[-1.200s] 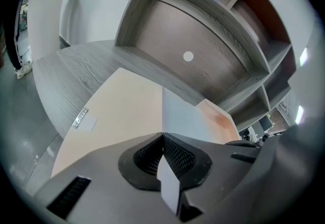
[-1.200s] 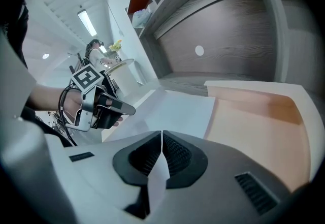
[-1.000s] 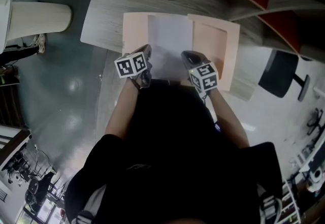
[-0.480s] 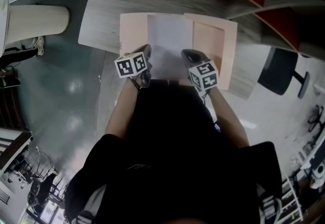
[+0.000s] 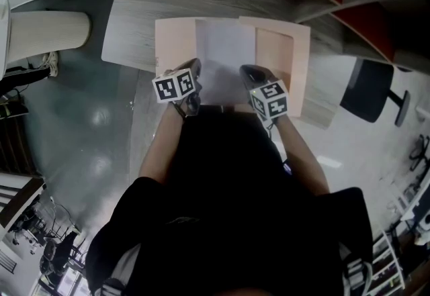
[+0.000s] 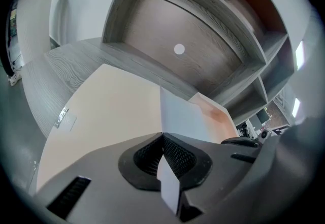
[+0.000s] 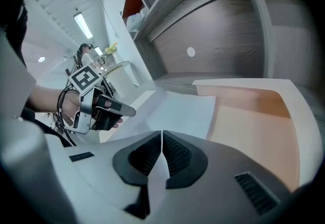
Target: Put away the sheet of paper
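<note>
The sheet (image 5: pixel 225 53) is pinched at its near edge by the closed jaws of both the left gripper (image 6: pixel 162 139) and the right gripper (image 7: pixel 161 136), and is spread over an open folder (image 5: pixel 173 43) on the desk (image 5: pixel 131 36). A shelf unit (image 6: pixel 203 20) is set close behind the folder. A chair (image 5: pixel 368 94) is shown only in the head view, a small label (image 6: pixel 63 117) on the folder only in the left gripper view.
</note>
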Demonstrator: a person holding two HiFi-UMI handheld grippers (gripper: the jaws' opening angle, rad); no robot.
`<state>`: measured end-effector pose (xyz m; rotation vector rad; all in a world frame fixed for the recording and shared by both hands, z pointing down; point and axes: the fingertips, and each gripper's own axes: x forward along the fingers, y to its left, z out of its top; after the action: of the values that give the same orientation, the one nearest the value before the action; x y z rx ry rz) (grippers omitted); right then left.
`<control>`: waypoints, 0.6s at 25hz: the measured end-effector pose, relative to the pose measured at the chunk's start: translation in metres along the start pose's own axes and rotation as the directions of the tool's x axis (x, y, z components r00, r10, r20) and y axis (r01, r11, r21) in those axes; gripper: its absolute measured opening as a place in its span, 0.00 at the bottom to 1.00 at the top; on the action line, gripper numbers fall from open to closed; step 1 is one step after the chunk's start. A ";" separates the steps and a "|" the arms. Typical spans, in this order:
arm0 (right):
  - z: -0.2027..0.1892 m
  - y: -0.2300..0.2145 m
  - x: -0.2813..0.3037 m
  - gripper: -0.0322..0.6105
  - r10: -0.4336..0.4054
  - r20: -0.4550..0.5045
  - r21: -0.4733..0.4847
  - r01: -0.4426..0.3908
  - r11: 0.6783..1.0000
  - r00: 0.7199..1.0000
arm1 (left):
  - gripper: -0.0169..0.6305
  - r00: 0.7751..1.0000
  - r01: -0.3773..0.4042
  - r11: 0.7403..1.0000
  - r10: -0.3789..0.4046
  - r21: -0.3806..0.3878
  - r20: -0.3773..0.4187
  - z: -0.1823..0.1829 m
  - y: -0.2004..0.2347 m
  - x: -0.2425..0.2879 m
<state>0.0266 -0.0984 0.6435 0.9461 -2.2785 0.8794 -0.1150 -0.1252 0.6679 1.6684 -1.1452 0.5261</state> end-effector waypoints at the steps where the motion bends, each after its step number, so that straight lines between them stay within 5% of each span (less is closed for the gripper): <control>1: 0.000 0.000 0.000 0.09 -0.001 0.002 0.001 0.001 1.000 1.000 | 0.10 1.000 0.000 1.000 0.000 0.004 -0.002 0.000 -0.001 0.001; 15: -0.003 -0.001 -0.007 0.09 -0.007 0.006 0.007 0.007 1.000 1.000 | 0.10 1.000 0.014 0.999 -0.014 0.032 -0.019 -0.004 -0.012 0.006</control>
<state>0.0322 -0.0936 0.6415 0.9611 -2.2774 0.8835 -0.1009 -0.1232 0.6681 1.6948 -1.1163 0.5524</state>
